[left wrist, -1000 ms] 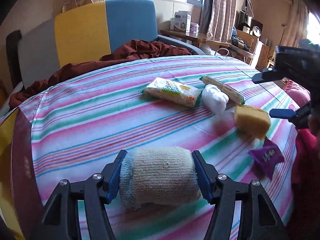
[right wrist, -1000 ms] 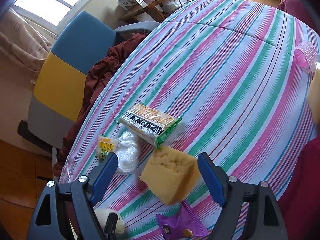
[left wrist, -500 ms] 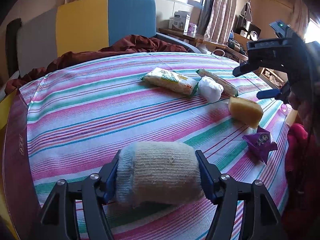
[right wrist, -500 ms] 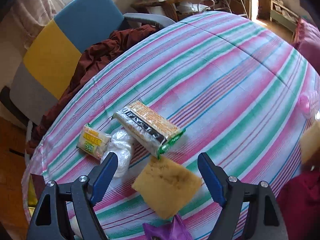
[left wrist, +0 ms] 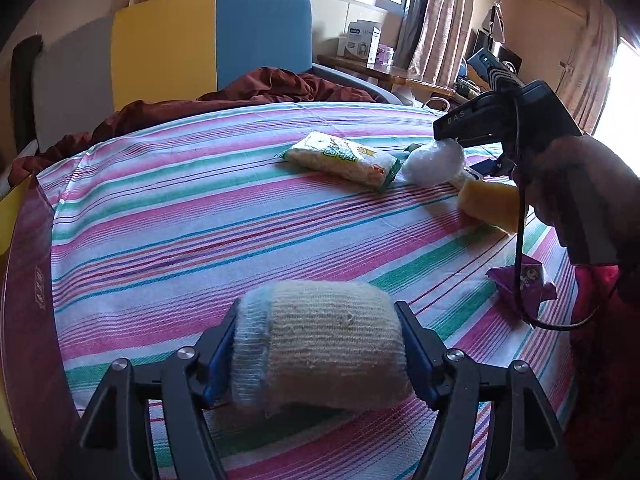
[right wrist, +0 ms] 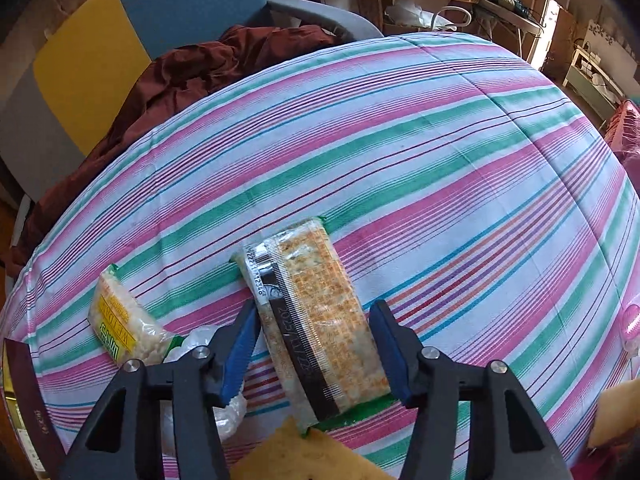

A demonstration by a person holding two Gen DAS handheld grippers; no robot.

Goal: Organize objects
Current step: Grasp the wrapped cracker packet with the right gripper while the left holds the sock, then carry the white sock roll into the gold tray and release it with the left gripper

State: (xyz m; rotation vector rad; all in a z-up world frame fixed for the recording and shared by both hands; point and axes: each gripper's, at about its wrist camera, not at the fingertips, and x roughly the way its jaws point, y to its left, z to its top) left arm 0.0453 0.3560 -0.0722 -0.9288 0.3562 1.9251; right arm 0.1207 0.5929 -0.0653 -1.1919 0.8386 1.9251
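While the left gripper (left wrist: 318,354) clamps a rolled beige-and-blue knitted sock (left wrist: 320,344) over the near edge of the striped pink, green and white tablecloth (right wrist: 400,152), that soft roll could squirm out if the squeeze eases. Further right, the right gripper (right wrist: 314,350) hangs with its jaws wide apart, holding nothing, astride a long clear cracker packet with orange print (right wrist: 316,332). Whether the pads touch the wrapper is hard to judge. Closing here could crush the crackers or let the slick film slide free. A crumpled white plastic bag (right wrist: 208,344) beside the left pad and a yellow sponge block (right wrist: 316,456) just beneath could get nudged or pinched too.
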